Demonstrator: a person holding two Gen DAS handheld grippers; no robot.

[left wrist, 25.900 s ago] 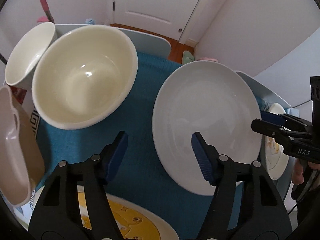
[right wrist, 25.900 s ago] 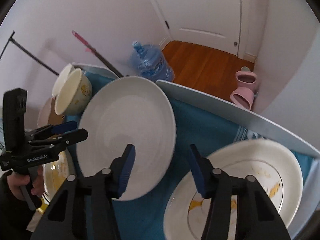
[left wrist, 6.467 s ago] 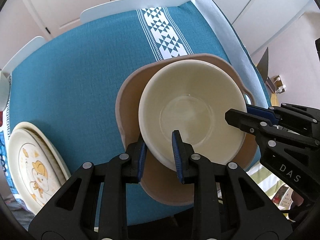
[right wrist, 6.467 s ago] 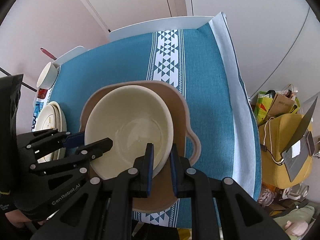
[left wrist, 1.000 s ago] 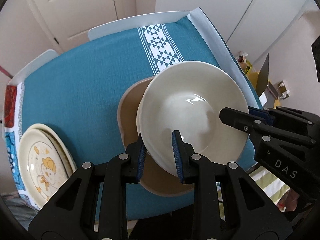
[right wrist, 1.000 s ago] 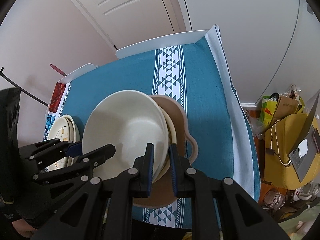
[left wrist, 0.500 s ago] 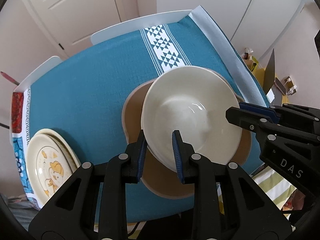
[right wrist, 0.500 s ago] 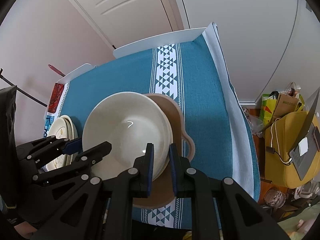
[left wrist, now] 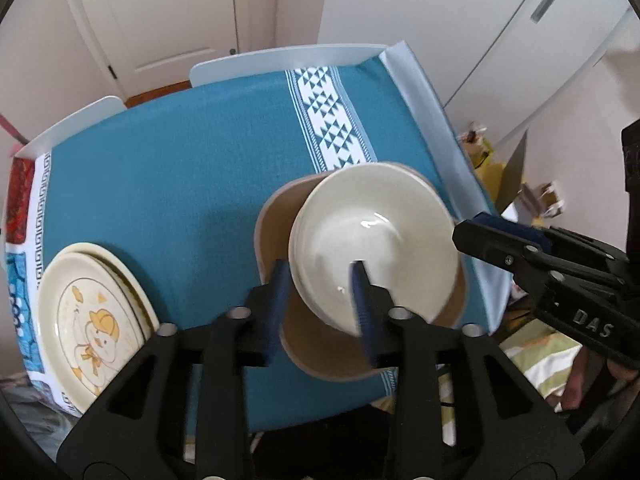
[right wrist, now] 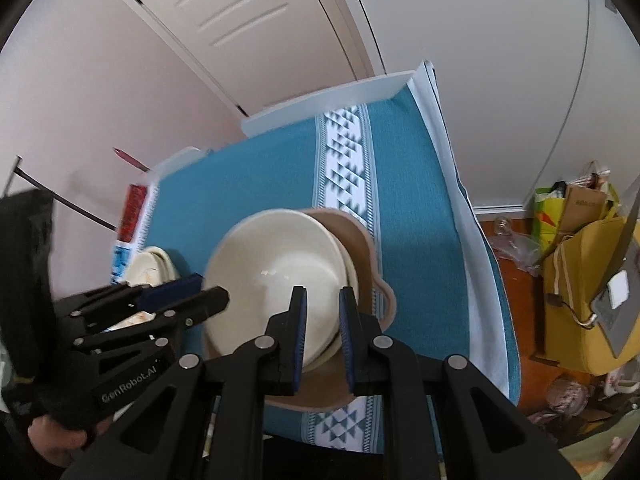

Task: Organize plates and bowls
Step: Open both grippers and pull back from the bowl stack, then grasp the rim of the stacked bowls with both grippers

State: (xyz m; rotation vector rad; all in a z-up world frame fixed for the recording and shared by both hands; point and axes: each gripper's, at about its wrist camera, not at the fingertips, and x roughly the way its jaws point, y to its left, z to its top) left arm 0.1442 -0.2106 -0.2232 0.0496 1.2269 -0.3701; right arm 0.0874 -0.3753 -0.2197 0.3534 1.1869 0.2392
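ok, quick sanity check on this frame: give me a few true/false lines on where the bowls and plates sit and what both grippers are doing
1. The cream bowl sits nested in the bowl stack on the tan handled dish. True.
2. The cartoon plates lie stacked at the tablecloth's left end in the left wrist view. True.
3. The left gripper is clamped hard on the bowl rim. False: its jaws are opening, the rim lies between them without being pinched.
4. The right gripper holds a plate. False: its jaws are opening around the cream bowl's rim.
5. The white triangle band runs under the cartoon plates. False: it runs past the tan dish, away from the plates.
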